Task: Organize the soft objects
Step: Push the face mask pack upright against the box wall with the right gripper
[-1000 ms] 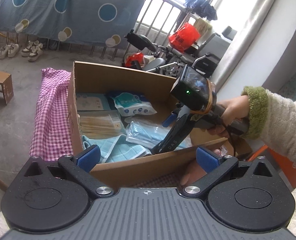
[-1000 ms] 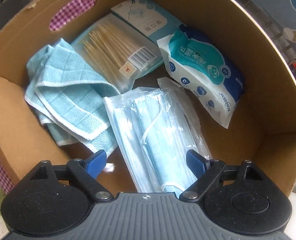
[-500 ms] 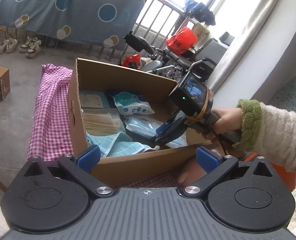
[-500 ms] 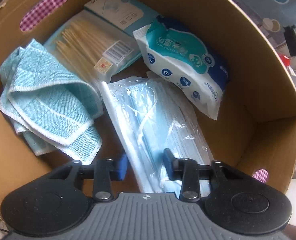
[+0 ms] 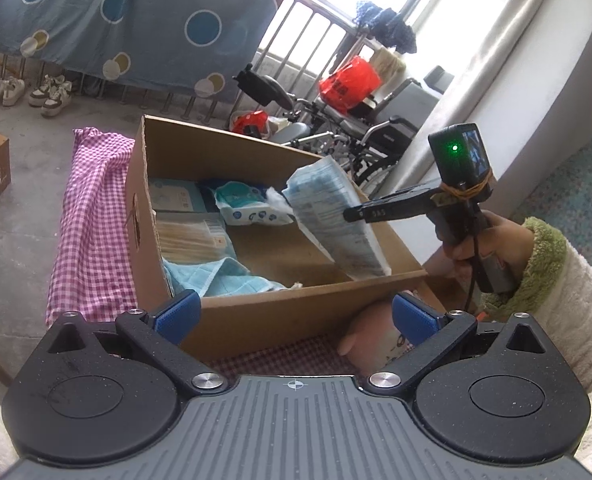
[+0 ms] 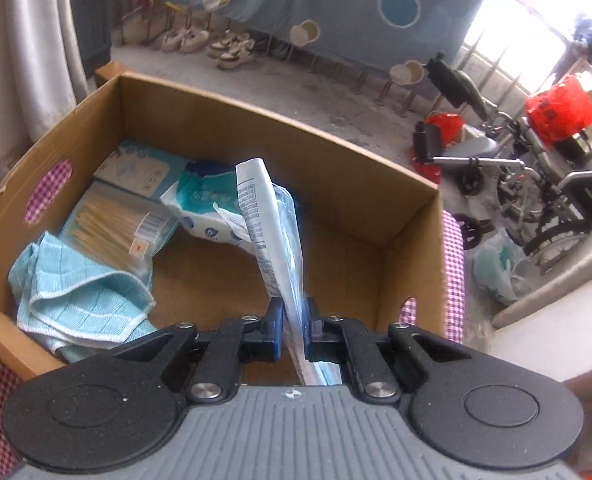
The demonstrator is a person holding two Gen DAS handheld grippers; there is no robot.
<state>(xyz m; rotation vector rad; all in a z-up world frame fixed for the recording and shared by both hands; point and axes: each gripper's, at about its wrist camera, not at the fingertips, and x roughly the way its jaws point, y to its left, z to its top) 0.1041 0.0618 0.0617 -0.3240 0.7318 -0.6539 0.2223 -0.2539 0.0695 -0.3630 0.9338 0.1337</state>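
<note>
My right gripper (image 6: 292, 330) clenches one mask pack (image 6: 274, 240) above the cardboard box (image 6: 335, 152) holding one towel (image 6: 80, 304), while my left gripper (image 5: 294, 316) hangs released.

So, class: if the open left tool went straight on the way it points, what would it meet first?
Probably the near wall of the brown cardboard box, which fills the gap ahead of the left tool. Depth is unclear; the pink plush toy sits off toward its right finger.

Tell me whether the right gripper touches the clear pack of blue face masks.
Touching: right wrist view shows the right gripper shut on the mask pack.
</note>
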